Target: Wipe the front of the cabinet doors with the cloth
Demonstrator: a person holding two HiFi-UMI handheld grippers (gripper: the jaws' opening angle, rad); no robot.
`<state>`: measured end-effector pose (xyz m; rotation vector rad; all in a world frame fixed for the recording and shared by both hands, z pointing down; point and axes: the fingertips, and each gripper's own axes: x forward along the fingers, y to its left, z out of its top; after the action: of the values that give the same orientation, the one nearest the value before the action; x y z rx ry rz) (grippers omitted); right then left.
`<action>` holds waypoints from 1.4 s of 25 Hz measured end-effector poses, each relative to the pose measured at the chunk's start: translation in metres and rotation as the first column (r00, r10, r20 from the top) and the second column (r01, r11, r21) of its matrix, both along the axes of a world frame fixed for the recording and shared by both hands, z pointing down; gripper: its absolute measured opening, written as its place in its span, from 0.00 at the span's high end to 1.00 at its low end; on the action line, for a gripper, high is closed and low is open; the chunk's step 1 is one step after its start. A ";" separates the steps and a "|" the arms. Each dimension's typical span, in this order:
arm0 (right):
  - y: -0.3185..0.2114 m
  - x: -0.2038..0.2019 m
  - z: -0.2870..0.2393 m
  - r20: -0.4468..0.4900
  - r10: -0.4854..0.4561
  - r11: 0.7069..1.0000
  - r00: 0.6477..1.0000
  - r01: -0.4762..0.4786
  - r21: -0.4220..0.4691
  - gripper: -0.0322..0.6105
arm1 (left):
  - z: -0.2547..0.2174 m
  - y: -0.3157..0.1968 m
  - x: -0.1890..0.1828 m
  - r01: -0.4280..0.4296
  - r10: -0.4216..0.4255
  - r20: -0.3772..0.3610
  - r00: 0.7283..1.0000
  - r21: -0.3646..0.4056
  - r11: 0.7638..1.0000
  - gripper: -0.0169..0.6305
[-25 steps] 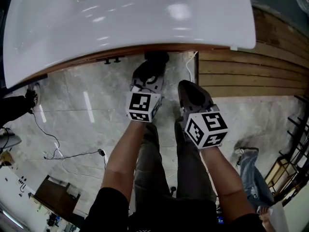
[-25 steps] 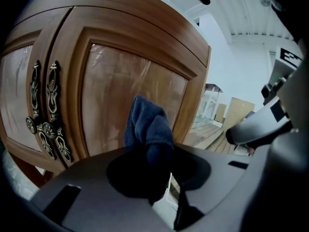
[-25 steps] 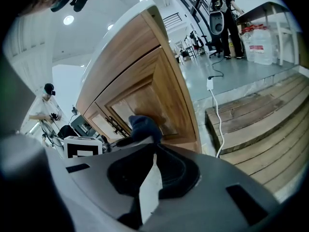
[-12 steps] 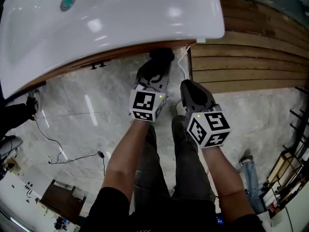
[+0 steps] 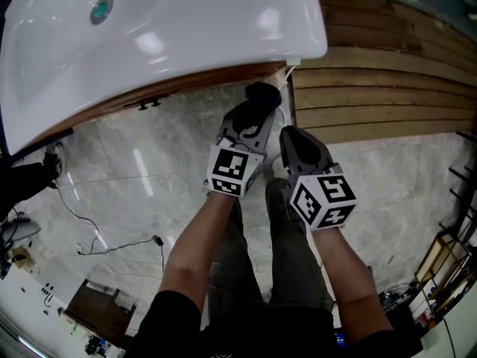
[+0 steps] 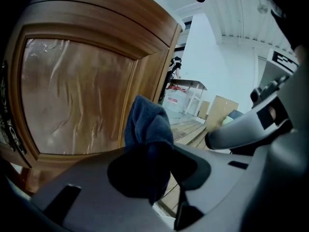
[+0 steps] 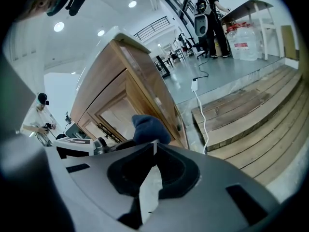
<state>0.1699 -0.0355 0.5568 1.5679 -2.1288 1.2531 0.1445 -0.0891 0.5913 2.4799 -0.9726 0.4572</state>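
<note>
Two grippers sit at centre frame. The left gripper is clamped on the dark blue cloth, which stands just beside the cabinet door at left. The right gripper is closed on nothing. Best, I judge, to press the bunched cloth flat against the door and sweep in overlapping passes.

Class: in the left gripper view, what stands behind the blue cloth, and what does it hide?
Behind the cloth, clamped in the left gripper, stands the wooden cabinet door: panel and frame show. The cloth covers part of its right edge.
</note>
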 end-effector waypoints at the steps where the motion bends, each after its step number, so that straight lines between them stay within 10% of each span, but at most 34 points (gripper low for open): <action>1: 0.000 -0.001 -0.001 0.000 0.001 1.000 1.000 -0.001 0.001 0.88 | -0.001 0.002 -0.002 0.003 -0.003 -0.003 1.000 -0.004 1.000 0.82; 35: 0.029 -0.062 -0.113 -0.049 -0.069 0.992 0.996 0.074 0.104 0.88 | -0.148 0.074 -0.121 0.176 -0.178 -0.041 0.983 -0.047 0.983 0.82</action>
<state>0.1079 -0.0065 0.4437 1.5304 -2.2353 1.0884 0.0233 -0.0154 0.4437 2.3296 -1.1400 0.3587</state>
